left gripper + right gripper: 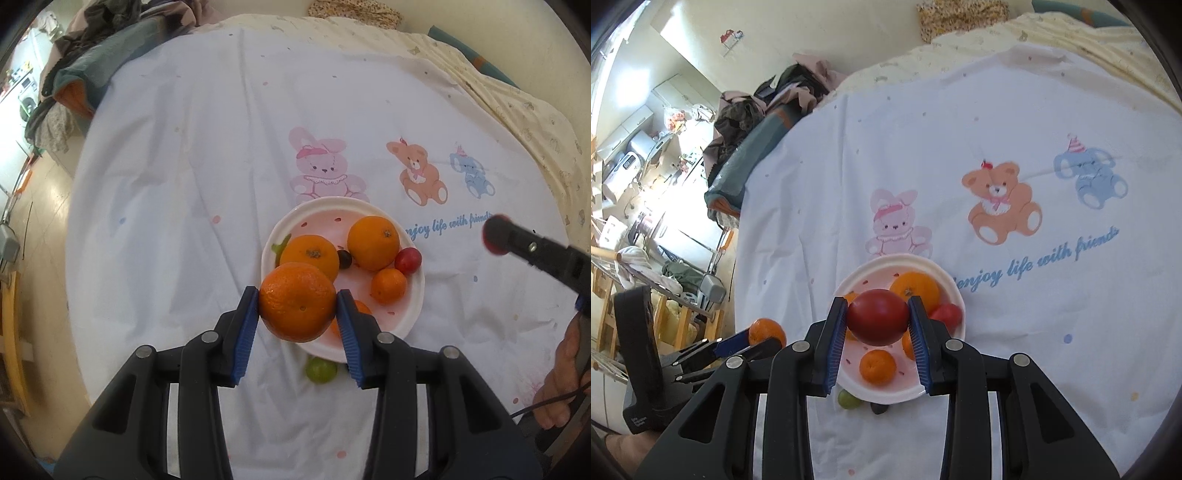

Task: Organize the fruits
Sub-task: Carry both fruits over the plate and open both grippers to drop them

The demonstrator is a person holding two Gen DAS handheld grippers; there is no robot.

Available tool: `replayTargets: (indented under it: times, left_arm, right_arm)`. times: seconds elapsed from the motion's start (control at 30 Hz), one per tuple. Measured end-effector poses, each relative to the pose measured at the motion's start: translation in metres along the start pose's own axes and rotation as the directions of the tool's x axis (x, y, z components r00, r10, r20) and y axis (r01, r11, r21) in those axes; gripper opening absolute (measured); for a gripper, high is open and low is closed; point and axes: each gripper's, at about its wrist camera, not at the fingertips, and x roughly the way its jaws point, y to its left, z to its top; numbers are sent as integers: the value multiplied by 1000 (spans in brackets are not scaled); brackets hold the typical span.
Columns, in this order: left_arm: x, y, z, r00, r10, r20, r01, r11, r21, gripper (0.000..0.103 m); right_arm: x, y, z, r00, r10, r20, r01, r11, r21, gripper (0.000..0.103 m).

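My left gripper (297,301) is shut on a large orange (297,301), held above the near left rim of a white plate (415,295). The plate holds two oranges (373,243), a small mandarin (388,285), a red fruit (408,260) and a dark grape (344,258). My right gripper (877,321) is shut on a red tomato-like fruit (877,321), held above the same plate (955,291). A green grape (320,369) lies on the cloth just in front of the plate; it also shows in the right wrist view (847,400) beside a dark grape (879,408).
The plate sits on a white cloth (184,184) printed with a rabbit, bear and elephant, over a bed. A heap of clothes (92,48) lies at the far left corner. The cloth's left edge drops to the floor (40,229). Cluttered furniture (635,166) stands beyond.
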Motion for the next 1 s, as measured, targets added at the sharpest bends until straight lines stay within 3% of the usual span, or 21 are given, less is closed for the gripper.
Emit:
replayTargets:
  times: [0.2,0.37,0.77,1.0]
  left_arm:
    - [27,3,-4,1000,16,-16,-16,1000,-4,38]
    - [38,-3,-7,1000,17,-8,-17,998,55,38]
    - [65,-16,-20,994,-6,-106,18,993,113,39]
    - [80,-3,-20,988,-39,-148,44,999,31,39]
  right_arm:
    - [25,-13,-13,999,-9,-35,10,1000,2,35]
    - [37,-18,-14,997,20,-69,-20,1000,7,35]
    - [72,-28,-22,983,88,-161,-74,993,88,36]
    - [82,-29,-30,978,90,-190,-73,993,95,38]
